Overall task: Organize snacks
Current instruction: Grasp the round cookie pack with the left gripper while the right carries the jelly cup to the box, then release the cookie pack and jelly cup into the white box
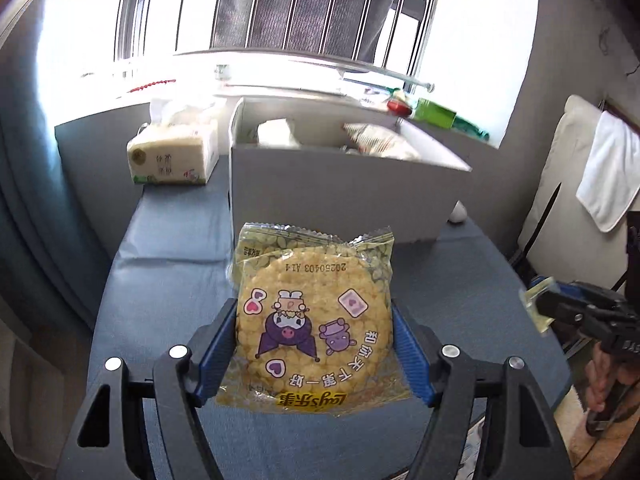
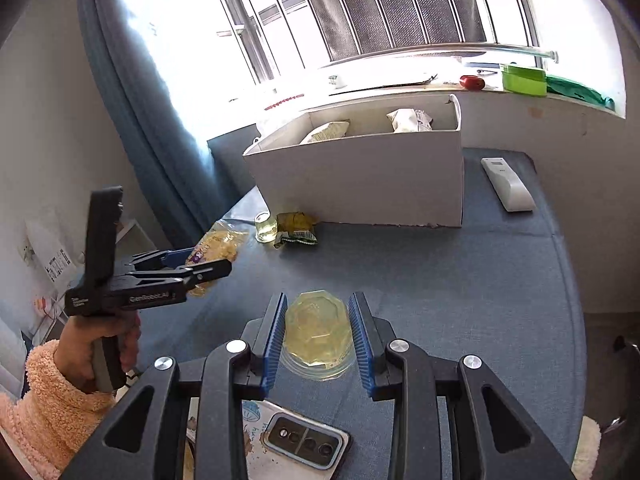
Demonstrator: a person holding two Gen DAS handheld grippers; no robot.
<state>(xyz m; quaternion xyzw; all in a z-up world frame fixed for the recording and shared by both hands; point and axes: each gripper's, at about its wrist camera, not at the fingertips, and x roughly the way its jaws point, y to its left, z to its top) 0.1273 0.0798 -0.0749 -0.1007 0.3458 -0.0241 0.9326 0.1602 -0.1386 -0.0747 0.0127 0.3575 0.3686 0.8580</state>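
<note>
My left gripper (image 1: 314,320) is shut on a yellow rice-cracker packet (image 1: 312,316) with cartoon figures, held above the blue table in front of the white box (image 1: 340,196). It also shows in the right wrist view (image 2: 216,254), at the left. My right gripper (image 2: 320,312) is shut on a clear jelly cup (image 2: 318,334), held over the table. The white box (image 2: 360,184) holds two snack bags (image 2: 326,130). A second jelly cup (image 2: 265,227) and a green snack packet (image 2: 295,229) lie by the box's front left corner.
A tissue pack (image 1: 174,152) stands left of the box. A white remote (image 2: 507,184) lies right of the box. A phone (image 2: 306,442) lies at the table's near edge. A windowsill with small items runs behind the box.
</note>
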